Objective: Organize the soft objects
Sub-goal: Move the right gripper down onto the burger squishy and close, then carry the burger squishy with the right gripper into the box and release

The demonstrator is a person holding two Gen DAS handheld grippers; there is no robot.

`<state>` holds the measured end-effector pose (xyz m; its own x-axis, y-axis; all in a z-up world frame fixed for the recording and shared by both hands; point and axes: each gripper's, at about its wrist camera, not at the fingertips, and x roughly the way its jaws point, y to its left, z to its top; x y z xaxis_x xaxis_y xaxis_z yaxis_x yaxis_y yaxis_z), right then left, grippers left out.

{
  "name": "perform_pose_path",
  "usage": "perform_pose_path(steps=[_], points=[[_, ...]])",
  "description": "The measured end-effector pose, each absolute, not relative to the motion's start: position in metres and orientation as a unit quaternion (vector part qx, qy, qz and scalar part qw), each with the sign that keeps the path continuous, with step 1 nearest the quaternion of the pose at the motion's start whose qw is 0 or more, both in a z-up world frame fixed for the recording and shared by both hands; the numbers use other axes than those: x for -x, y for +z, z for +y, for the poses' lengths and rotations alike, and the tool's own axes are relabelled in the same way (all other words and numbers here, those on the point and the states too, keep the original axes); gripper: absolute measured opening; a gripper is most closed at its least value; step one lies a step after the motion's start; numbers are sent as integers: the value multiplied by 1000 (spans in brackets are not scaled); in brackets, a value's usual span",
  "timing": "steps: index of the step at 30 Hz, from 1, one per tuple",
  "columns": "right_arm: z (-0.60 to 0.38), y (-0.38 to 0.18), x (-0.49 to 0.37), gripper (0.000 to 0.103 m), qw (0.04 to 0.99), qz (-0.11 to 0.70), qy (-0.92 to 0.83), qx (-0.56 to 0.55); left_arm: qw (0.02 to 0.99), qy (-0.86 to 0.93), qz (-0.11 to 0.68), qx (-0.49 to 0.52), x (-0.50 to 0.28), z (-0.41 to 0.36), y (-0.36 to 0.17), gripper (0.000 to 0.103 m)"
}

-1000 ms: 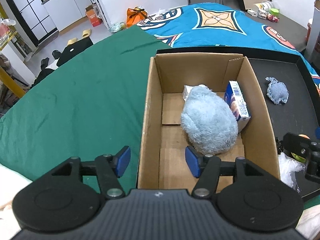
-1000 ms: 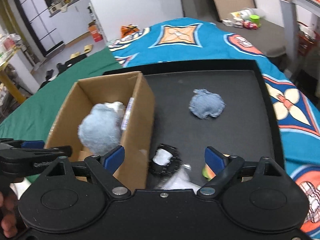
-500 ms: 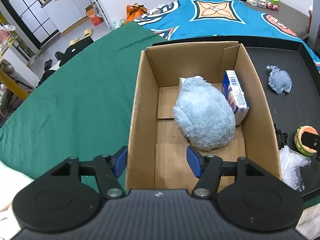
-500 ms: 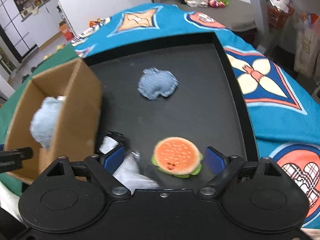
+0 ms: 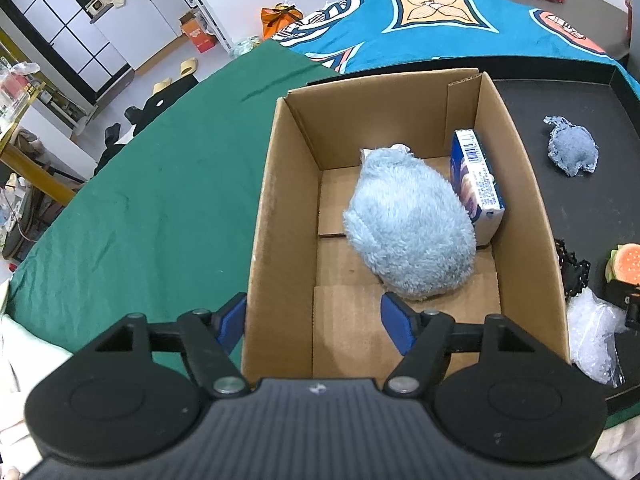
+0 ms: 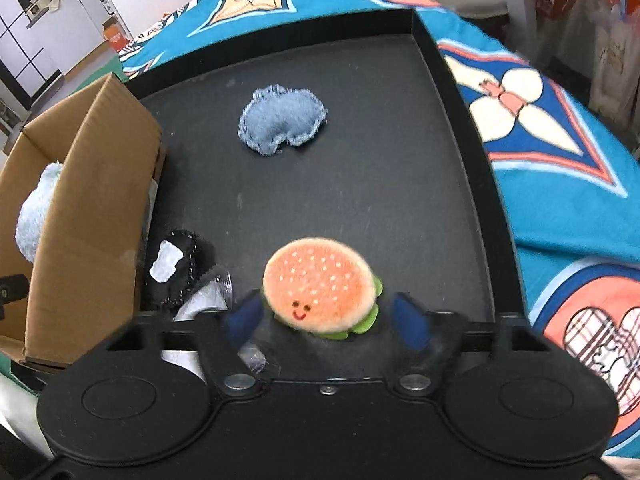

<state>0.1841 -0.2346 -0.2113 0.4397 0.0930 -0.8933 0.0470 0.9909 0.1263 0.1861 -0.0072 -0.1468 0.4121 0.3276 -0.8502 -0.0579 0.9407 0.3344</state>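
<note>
Closer now, my right gripper (image 6: pixel 326 320) spread around burger plush (image 6: pixel 320 285) on black tray (image 6: pixel 460 92), orange bun, smiling face, left gripper (image 5: pixel 314 320) spread astride cardboard box (image 5: pixel 276 216) wall.

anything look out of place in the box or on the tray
Yes: a rigid printed carton stands on edge in the cardboard box, wedged beside the fluffy blue plush. It is packaging, not a soft toy.

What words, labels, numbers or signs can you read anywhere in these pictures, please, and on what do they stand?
None can be read for certain.
Blue and white carton in the cardboard box: a barcode and small print, too small to read.
Burger plush: a stitched smiley face, no text.
Orange box on the floor: print too blurred to read.
</note>
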Motion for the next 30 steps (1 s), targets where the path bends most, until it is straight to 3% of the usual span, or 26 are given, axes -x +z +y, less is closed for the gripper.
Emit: perform_pose_path(steps=[4, 30], points=[[-238, -215, -183, 48, 845, 530, 14, -74, 831, 118, 528, -128, -186, -8, -146, 70], [-218, -158, -174, 48, 891, 436, 91, -92, 848, 98, 511, -100, -173, 17, -128, 70]])
